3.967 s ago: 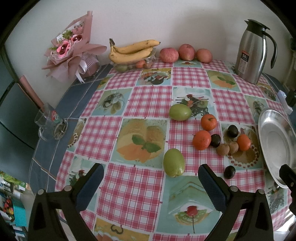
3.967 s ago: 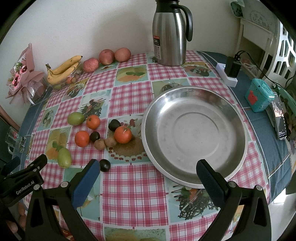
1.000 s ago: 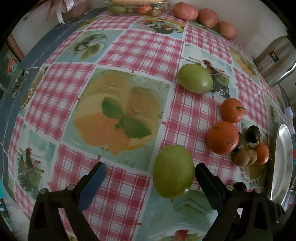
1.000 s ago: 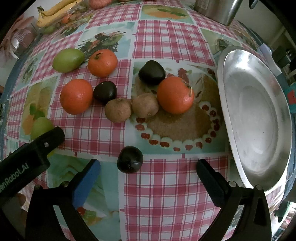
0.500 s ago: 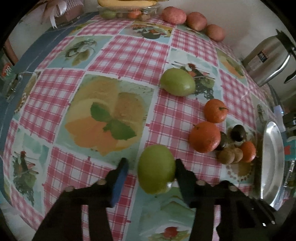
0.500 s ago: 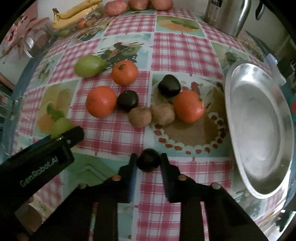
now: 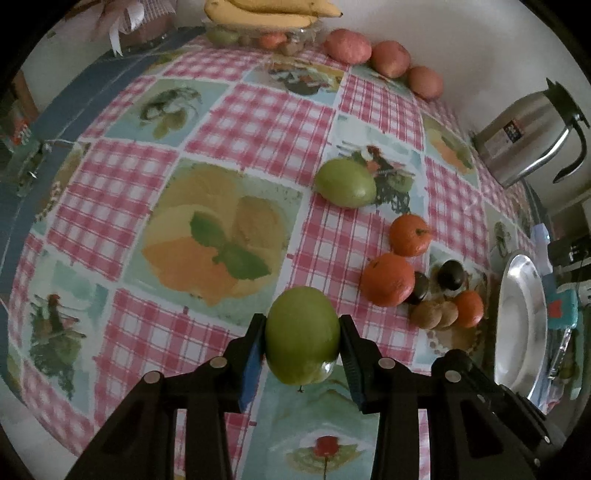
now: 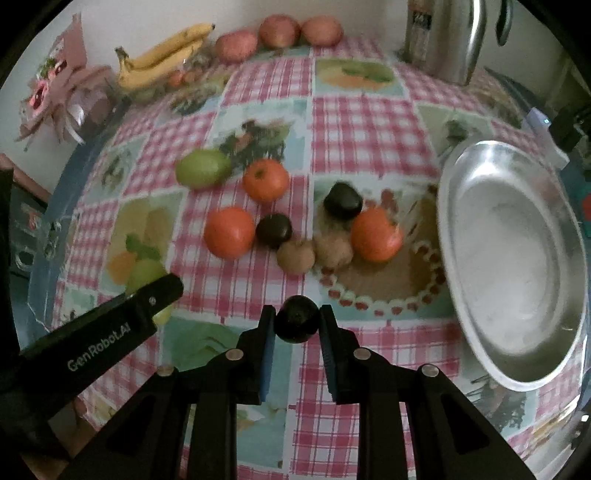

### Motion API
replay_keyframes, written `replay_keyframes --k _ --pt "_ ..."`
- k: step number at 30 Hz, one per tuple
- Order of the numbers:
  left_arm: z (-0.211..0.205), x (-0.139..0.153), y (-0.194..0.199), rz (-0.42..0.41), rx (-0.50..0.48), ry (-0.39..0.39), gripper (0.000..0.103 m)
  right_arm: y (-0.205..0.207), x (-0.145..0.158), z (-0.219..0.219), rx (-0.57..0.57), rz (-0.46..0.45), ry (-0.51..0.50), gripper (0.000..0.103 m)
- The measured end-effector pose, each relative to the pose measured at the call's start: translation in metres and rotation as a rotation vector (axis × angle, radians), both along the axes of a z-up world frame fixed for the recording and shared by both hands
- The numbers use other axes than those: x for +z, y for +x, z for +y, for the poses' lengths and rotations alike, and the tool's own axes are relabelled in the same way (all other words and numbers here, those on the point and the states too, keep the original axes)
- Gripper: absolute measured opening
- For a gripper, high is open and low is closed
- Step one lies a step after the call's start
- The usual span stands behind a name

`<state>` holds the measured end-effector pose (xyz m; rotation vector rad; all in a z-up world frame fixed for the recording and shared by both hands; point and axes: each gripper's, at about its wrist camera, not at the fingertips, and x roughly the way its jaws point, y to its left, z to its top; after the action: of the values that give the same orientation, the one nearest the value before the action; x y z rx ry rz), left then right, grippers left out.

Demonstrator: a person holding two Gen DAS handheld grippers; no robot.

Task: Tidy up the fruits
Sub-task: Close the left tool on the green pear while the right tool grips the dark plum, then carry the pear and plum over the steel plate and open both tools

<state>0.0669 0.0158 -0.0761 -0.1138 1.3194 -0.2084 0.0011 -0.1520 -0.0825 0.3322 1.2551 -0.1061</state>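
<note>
Gleaming smooth green fruit (image 7: 302, 334); small, round, near-black fruit (image 8: 296, 323)

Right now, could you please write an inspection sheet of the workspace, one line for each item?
Surface: table under a checked cloth with fruit pictures.
Job's things: green fruit and dark fruit held; second green fruit, three oranges, two dark and two brown fruits loose; metal plate bare.
Clutter: flask, bananas, three apples, bouquet.
Grippers: left gripper closing on green fruit; right gripper shut on dark fruit.
Cables: nothing seen clearly.
Surroundings: pale wall.
</note>
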Motion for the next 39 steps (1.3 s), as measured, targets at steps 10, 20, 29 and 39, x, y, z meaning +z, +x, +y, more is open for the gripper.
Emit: replay_keyframes --k 10,20,29,39 --pt "-0.036 0.047 0.020 -0.049 -0.032 -0.011 0.042 0.012 0.033 -0.029 -0.128 -0.025 -0.036 0.025" --pt "-0.087 0.067 0.045 -0.078 -0.054 -0.046 0.042 0.029 0.047 -0.078 -0.268 -0.054 -0.030 0.024" --pt "-0.139 0.080 0.046 -0.128 -0.121 -0.045 0.042 0.019 0.051 -0.136 -0.408 -0.070 -0.002 0.024" --pt "-0.189 0.059 0.019 -0.110 -0.260 -0.034 0.042 -0.018 0.038 -0.191 -0.560 -0.010 -0.036 0.024"
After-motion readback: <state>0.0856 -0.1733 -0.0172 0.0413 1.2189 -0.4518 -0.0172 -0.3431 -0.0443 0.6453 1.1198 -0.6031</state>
